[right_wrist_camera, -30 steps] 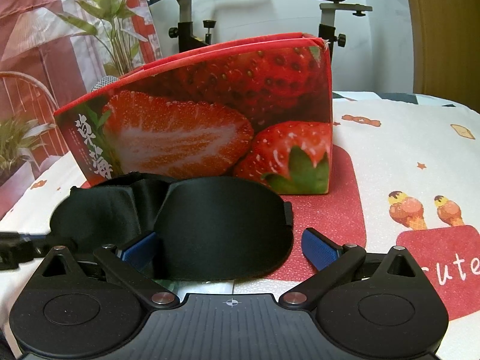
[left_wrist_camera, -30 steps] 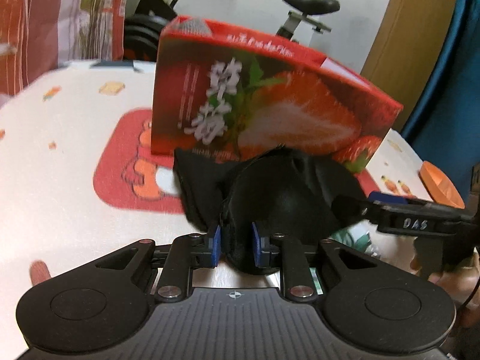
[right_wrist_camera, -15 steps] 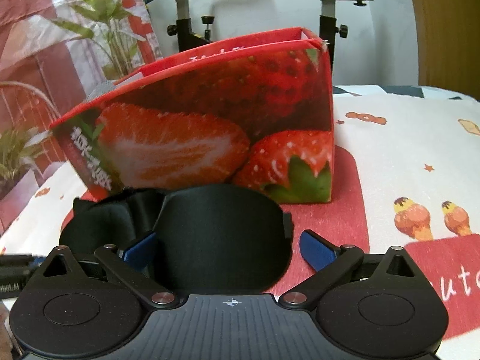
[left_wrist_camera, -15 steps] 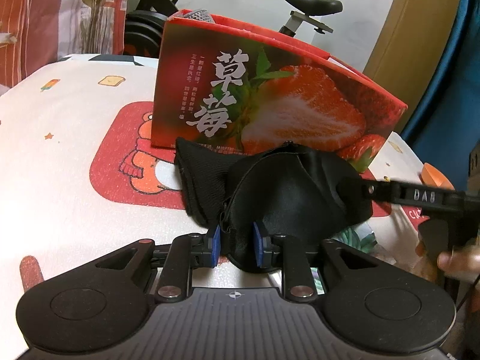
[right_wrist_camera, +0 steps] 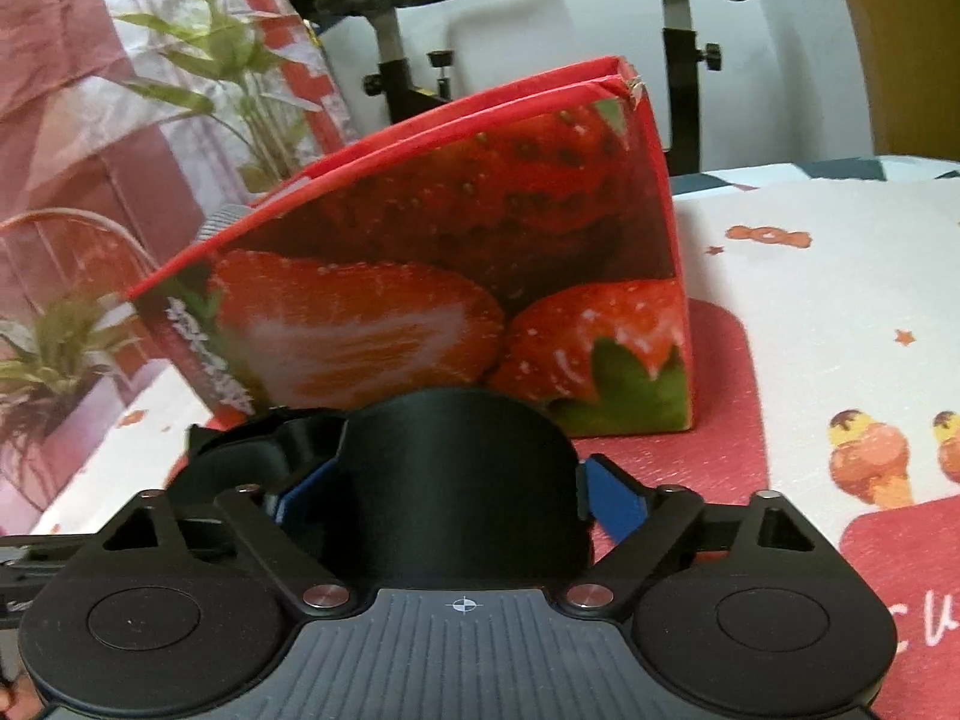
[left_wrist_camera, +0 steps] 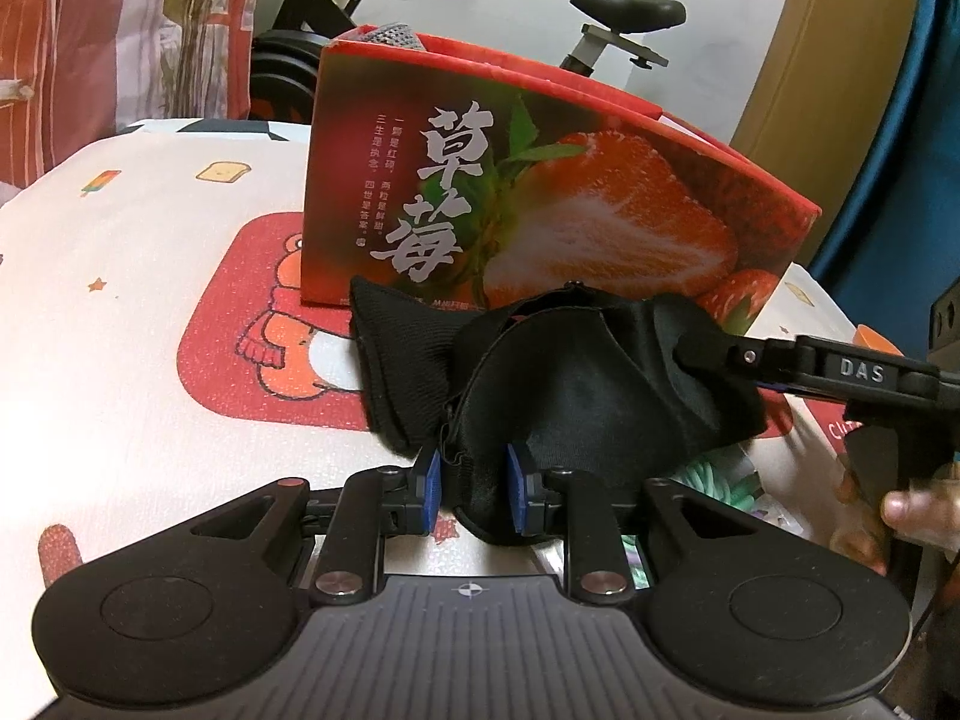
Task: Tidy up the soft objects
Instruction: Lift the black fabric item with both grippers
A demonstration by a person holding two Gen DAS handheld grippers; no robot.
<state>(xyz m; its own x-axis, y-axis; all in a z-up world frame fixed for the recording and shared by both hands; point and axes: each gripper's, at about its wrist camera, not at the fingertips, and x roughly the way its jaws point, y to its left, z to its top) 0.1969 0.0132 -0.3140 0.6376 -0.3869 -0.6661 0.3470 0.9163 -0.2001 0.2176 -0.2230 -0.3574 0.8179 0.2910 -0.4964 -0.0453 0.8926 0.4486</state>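
Pinching one end of a black eye mask [left_wrist_camera: 576, 384] between its blue pads [left_wrist_camera: 429, 483], the left gripper [left_wrist_camera: 471, 489] has its jaws drawn narrow, with a fold of the mask's edge squeezed in the gap. Ahead of that gripper the mask rises in a rumpled mound, and a ribbed black strap [left_wrist_camera: 390, 354] fans out to the front left. Farther ahead, just behind the mask, stands the red strawberry box [left_wrist_camera: 540, 216], open at the top, with something grey and textured [left_wrist_camera: 393, 36] poking above its near corner.

From the left gripper's front right, a finger of the right gripper [left_wrist_camera: 708, 351] reaches onto the mask's far end, and a person's hand [left_wrist_camera: 900, 504] shows at the edge behind it.

Seen along the right gripper [right_wrist_camera: 459, 498], the mask [right_wrist_camera: 462, 480] fills the space between its blue pads [right_wrist_camera: 612, 498]. Its jaws have just been closing around that padded end, and both pads now appear to meet the fabric, though the left one is partly hidden. The box [right_wrist_camera: 456, 294] sits directly ahead of this gripper too, on a cartoon-printed tablecloth [right_wrist_camera: 840, 312].
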